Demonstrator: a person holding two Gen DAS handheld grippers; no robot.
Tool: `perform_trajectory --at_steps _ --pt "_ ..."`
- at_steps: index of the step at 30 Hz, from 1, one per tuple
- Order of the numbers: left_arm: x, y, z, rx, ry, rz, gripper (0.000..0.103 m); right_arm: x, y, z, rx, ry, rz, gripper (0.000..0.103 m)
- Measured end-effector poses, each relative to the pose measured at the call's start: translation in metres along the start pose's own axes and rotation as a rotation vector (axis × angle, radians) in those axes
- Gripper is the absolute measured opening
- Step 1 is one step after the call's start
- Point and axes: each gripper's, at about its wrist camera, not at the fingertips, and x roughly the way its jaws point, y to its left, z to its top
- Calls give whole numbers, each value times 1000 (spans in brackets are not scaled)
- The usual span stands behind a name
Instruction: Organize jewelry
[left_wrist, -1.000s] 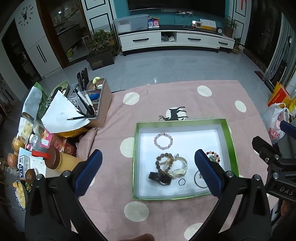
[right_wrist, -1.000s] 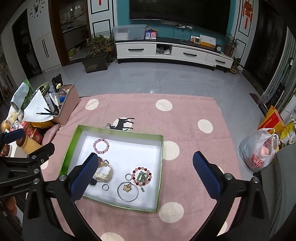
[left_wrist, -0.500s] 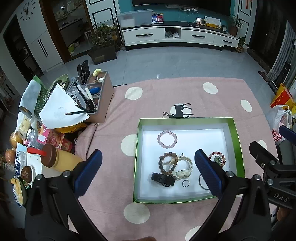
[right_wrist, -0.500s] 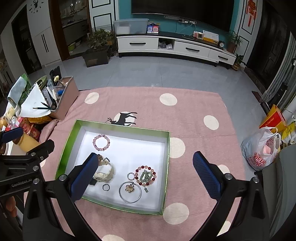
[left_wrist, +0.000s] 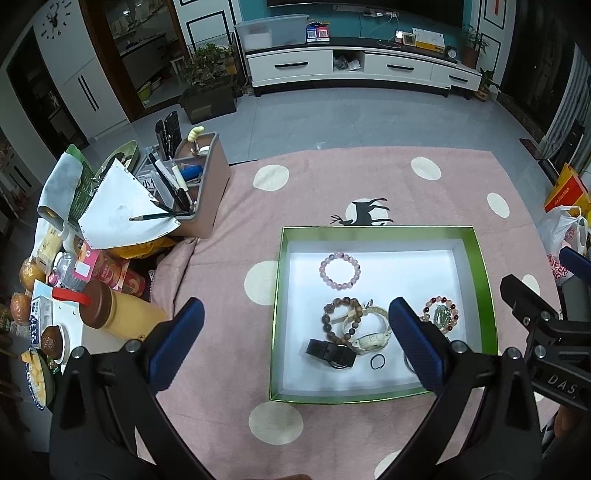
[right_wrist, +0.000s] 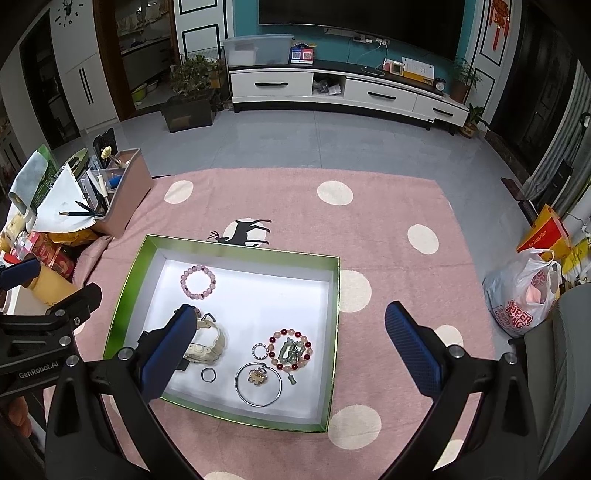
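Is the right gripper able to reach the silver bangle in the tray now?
Probably yes. The right gripper is open and holds nothing, and the silver bangle lies flat and uncovered in the open tray.

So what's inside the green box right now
The green box holds a pink bracelet, red bead bracelet, silver bangle, cream watch and small ring. A gripper finger hides the lower left corner.
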Motion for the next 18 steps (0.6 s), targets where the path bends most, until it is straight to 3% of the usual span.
perform_trajectory --at_steps 18 --pt "3 0 -4 -5 13 15 101 0 1 -1 0 -1 11 102"
